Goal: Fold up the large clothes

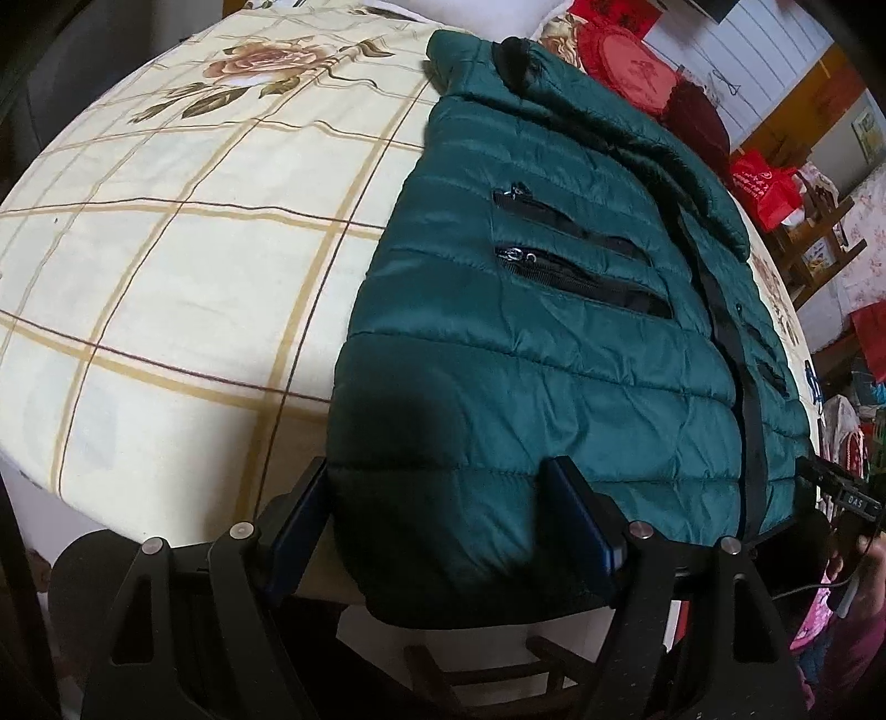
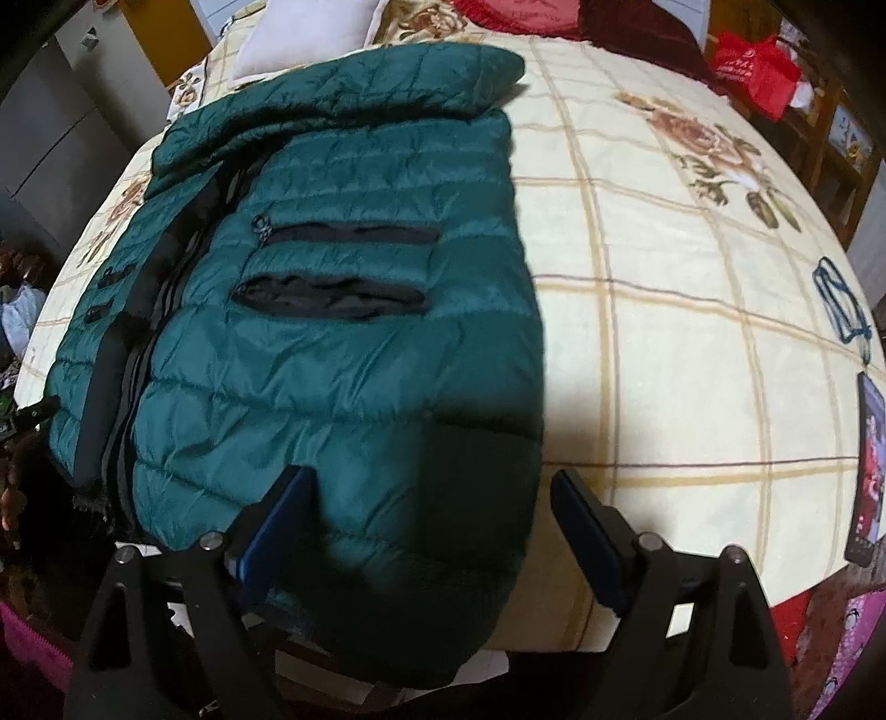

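1. The left gripper (image 1: 443, 487) has its jaws spread wide over the bottom-left corner of the dark green puffer jacket (image 1: 554, 343). The hem lies between the blue pads (image 1: 576, 515) with daylight on both sides, so nothing is grasped.
2. The right gripper (image 2: 432, 498) is likewise released, jaws wide apart over the jacket's (image 2: 343, 354) bottom-right corner. One pad sits over the quilted fabric, the other over bare bedsheet (image 2: 664, 343) just beside the jacket's side edge.
3. The jacket lies flat, front up and zipped, on the checked floral sheet (image 1: 183, 260). Its hem hangs slightly over the near edge of the bed, and its collar points toward the far end.
4. Wide stretches of open sheet lie on either side of the jacket, giving room to move sideways.
5. Near the right edge of the bed lie a small blue-outlined item (image 2: 841, 304) and a dark tablet-like slab (image 2: 869, 471), both well apart from the jacket.
6. At the far end sit a white pillow (image 2: 310, 39) and red cushions (image 1: 631, 61); a red bag (image 1: 767, 185) stands beyond the bed.
7. Both grippers cast heavy shadow on the hem, so the fabric's fold there is hard to read.
8. The sleeves are not clearly visible; whether they are tucked under cannot be told.
9. Below the bed edge, dark wooden bars show, cut off by the grippers' bodies.
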{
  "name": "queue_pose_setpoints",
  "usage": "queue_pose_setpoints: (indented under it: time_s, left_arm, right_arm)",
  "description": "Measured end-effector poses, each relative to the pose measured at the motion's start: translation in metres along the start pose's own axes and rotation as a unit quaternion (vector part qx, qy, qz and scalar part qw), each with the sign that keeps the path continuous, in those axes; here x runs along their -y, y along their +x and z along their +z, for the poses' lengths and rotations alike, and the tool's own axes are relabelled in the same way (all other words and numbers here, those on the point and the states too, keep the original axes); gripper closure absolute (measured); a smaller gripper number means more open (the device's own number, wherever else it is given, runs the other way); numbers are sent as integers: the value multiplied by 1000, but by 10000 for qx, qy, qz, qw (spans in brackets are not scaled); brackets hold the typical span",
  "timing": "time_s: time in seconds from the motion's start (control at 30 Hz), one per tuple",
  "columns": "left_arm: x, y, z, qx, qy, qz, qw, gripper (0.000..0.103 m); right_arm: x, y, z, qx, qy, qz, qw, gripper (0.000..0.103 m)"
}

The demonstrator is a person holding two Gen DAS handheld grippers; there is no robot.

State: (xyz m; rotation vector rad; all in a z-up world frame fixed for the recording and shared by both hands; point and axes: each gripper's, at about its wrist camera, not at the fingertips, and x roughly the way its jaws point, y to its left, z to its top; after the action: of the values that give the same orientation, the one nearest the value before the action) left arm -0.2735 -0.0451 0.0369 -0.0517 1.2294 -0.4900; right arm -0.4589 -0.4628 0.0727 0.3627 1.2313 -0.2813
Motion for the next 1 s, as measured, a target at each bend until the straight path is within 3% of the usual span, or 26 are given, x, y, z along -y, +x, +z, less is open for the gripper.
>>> queue_pose_setpoints:
  time_s: [0.33,0.57,0.9,0.97,1.0]
  left_arm:
    - [6,4,0,21,168,184,9997,42]
    - [-3,1,2,60,-25,294,9995,42]
    - [3,4,-1,55,171,394,9991,42]
    - [4,3,-2,66,192,368,9991,46]
    - [5,2,-2,73,251,294,9992,56]
  right_arm:
    - [-3,11,-2,-130,-41,294,9995,11]
    - [-1,15,-2,-134,-25,351,9993,10]
    - [-6,18,-1,-88,-120,359,9992,8]
    - [-6,18,-1,-47,-114,388,9992,8]
    - [-7,17,-2,-10,-113,437,9990,9]
